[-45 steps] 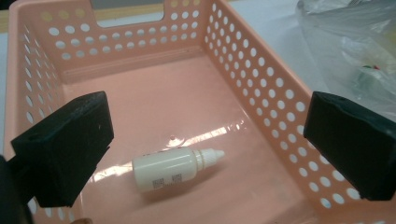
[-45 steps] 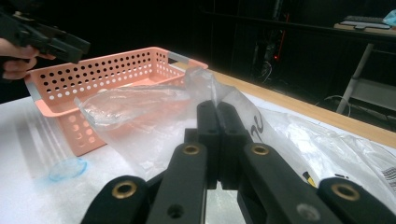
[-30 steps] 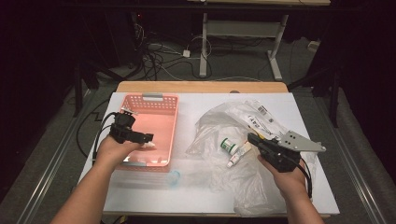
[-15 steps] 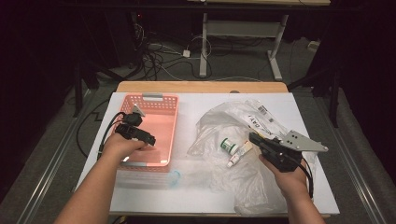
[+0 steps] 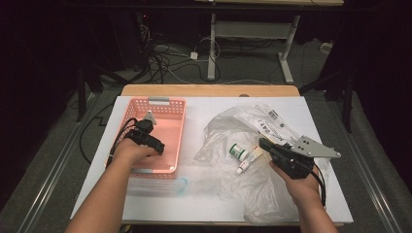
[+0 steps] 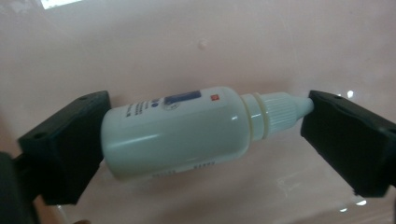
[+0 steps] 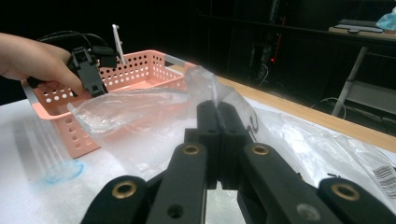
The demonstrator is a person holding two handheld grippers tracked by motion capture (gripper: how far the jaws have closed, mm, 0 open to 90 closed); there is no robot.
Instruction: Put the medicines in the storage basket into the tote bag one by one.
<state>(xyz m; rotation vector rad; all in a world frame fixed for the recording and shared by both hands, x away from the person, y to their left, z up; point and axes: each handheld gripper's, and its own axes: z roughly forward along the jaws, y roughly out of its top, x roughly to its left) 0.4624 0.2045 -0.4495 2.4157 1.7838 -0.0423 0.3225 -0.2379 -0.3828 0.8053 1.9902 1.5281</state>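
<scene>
White plastic sits between the jaws of the left gripper (image 6: 201,135): a small dropper bottle (image 6: 187,130) lies crosswise, its flat base against one black pad (image 6: 65,144) and the tip of its ribbed cap touching the other, so the jaws are closed on it end to end at about the bottle's length. Behind the bottle is the smooth pink floor of the basket (image 5: 167,128).

In the high view the left gripper (image 5: 151,141) points down inside the basket, toward its 6 o'clock end, with the person's left hand (image 5: 131,151) at the basket's 8 o'clock corner. A second ago that gripper hung higher and more toward the basket's left rim; half a second ago it was over the middle; now it has come lower and further toward 4 o'clock, deeper into the basket.

The right gripper (image 7: 217,140) has its jaws pressed fully together with nothing between them, and it has not shifted across the three frames. In the high view the right gripper (image 5: 266,144) rests on the clear plastic bag (image 5: 233,126), which spreads at 3 o'clock of the basket. Just at 9 o'clock of its tips lie a green-capped bottle (image 5: 238,151) and a small tube (image 5: 248,160), both where they were before. A clear tube with a blue end (image 5: 163,184) lies on the white table (image 5: 204,104) at 6 o'clock of the basket, unmoved.
</scene>
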